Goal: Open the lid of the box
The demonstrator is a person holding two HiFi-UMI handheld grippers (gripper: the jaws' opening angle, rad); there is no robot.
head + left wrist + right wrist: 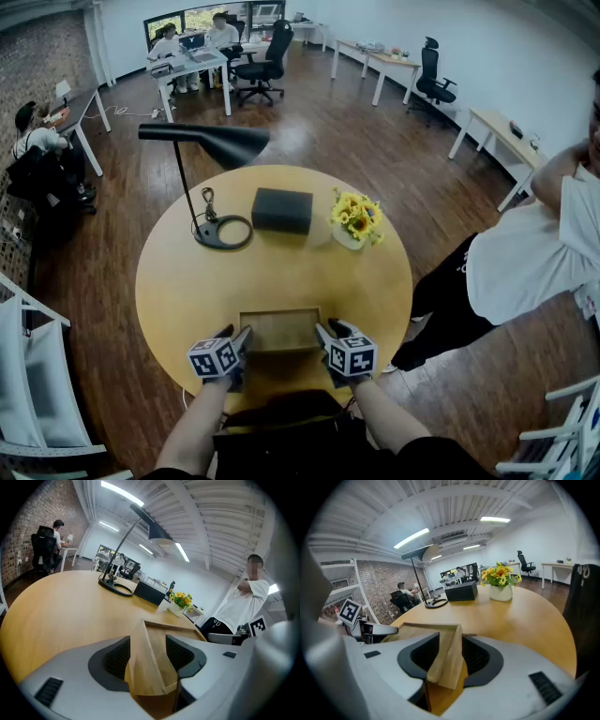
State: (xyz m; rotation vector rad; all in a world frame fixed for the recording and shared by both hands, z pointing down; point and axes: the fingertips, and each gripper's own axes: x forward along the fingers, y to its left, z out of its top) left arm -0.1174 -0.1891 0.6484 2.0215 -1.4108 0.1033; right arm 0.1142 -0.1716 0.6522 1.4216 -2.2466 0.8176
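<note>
**Both grippers set on the near corners of the box**

Your left gripper (pixel 239 337) sits on the near left corner of the wooden box (pixel 279 330). In the left gripper view its jaws stand fairly wide, with that corner wedged between them. One pad lies against the outer side wall, and the other against the raised rim on the inner side. The wood fills the gap from pad to pad.

Your right gripper (pixel 326 334) mirrors it on the near right corner. In the right gripper view its jaws stand wide around the corner, and the wood touches both pads (pixel 423 654). The two grippers face each other across the box, level with one another, each with its marker cube turned up toward you.

The box lies flat between the two grippers, at the near edge of the round table (pixel 178 281). Its top shows a shallow recess inside a rim. You cannot make out a seam between lid and body from any view.

Ahead of the grippers, well apart from the box, stands a black case (pixel 281 210). A lamp (pixel 221 232) stands ahead of your left gripper, and a vase of yellow flowers (pixel 356 220) ahead of your right one. Off past the right gripper, a person in a white shirt (pixel 525 258) stands beside the table.
</note>
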